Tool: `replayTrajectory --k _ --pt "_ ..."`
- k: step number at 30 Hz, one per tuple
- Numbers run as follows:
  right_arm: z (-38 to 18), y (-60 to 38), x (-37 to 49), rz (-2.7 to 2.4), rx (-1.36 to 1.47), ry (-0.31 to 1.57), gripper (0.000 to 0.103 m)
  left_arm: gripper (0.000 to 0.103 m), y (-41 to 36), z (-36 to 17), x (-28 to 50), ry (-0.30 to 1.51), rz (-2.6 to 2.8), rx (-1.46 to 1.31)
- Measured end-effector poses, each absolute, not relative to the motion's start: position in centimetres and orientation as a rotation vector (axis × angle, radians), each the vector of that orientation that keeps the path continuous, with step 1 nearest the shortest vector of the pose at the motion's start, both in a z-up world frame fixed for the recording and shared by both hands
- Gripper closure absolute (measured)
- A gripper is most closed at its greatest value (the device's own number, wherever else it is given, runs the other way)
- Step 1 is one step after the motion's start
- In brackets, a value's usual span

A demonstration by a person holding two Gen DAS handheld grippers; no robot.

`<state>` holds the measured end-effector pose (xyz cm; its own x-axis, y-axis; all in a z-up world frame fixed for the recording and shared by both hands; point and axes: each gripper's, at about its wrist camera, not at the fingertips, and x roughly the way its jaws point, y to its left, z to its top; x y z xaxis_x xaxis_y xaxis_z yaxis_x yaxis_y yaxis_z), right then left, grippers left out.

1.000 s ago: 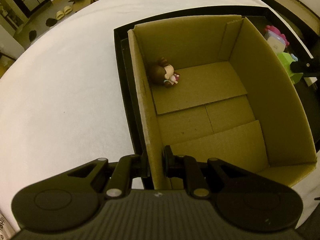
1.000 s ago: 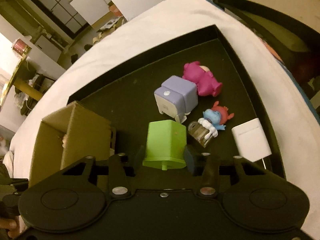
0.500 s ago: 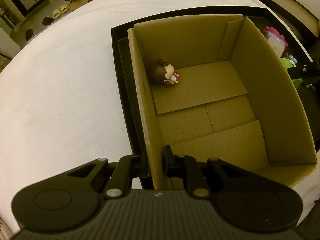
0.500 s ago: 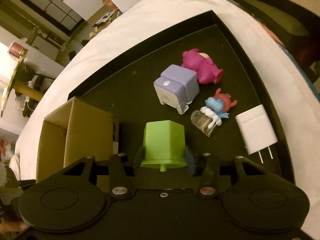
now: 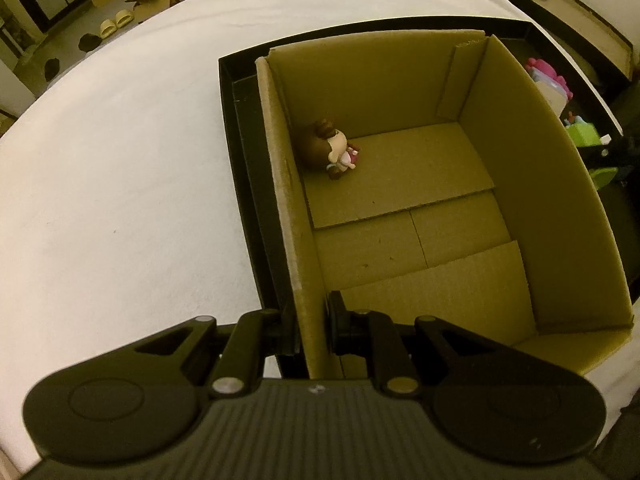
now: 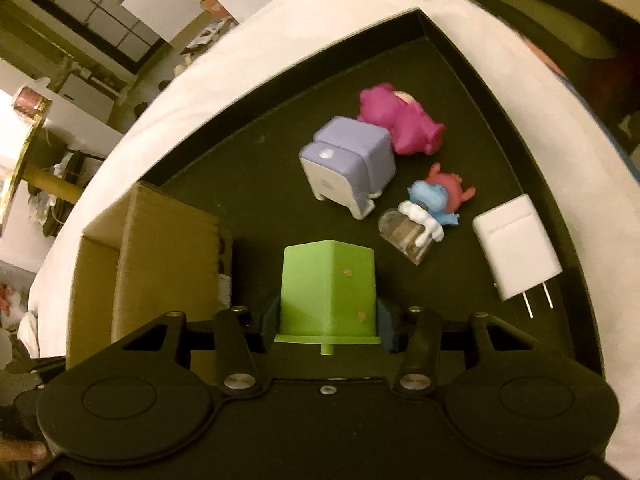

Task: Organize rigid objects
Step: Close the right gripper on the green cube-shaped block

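green block (image 6: 329,288) | lilac block (image 6: 352,164) | magenta figure (image 6: 400,124) | white charger (image 6: 516,246) | black tray (image 6: 256,184) | brown box (image 5: 400,184)

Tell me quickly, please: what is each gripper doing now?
Left gripper: closed on the cardboard box wall.
Right gripper: closed on the green block.

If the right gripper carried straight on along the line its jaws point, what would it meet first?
The right gripper is shut on the green block, which leads. Straight ahead lies bare floor of the black tray, probably met first. The purple charger sits beyond, slightly right; depth is uncertain.
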<state>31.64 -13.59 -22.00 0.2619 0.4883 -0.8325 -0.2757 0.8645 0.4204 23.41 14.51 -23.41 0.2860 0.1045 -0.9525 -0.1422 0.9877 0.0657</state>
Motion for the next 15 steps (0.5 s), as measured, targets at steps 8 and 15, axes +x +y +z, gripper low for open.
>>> replayTrajectory --k 8,15 --pt "-18.4 -12.5 31.1 0.587 0.155 1.124 0.056 0.09 14.5 -23.3 23.8 1.282 0.169 -0.026" --pt "-16.7 -11.7 31.0 0.631 0.113 1.074 0.056 0.09 14.1 -23.5 24.2 1.294 0.178 -0.012"
